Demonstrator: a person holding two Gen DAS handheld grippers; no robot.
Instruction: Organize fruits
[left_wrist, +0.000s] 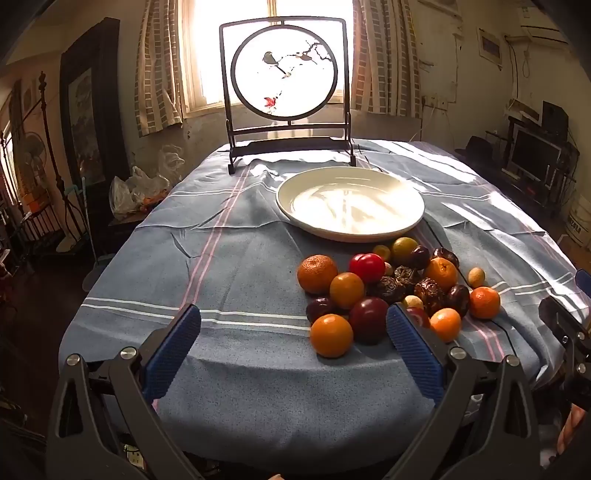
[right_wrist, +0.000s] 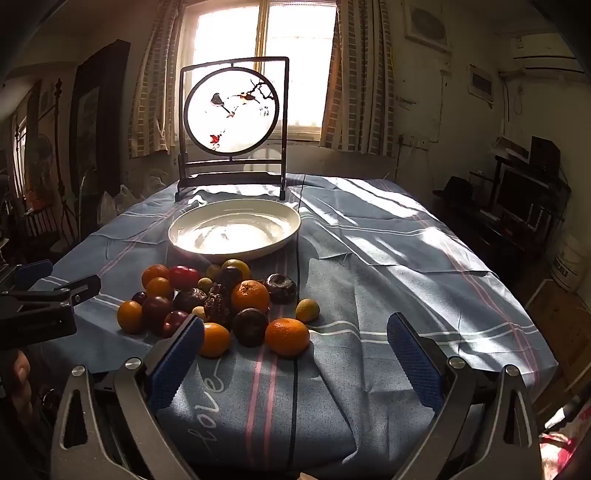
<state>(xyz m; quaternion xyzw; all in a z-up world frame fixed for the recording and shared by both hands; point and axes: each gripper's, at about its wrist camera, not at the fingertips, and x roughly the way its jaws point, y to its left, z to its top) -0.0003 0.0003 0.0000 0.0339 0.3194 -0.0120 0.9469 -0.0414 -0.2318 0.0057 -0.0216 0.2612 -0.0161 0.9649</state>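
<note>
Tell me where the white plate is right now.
The white plate sits empty on the blue striped cloth, just beyond the fruit pile and in front of the round framed screen by the window.

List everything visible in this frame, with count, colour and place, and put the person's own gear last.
Orange mandarins: six, orange, spread through the fruit pile at the table's near edge.
Smooth red and dark plums: several, exact count unclear, mixed into the pile.
Wrinkled brown dried fruits: a few, pile centre.
Small yellow-green fruits: a few, pile edges.
Round white ceramic plate: one, nothing on it, behind the pile.
Dark-framed round bird screen: one, upright at the far edge, before the window.
Blue striped tablecloth: one, covering the table.
Left gripper: blue pads, jaws open, holding nothing.
Right gripper: blue pads, jaws open, holding nothing.
</note>
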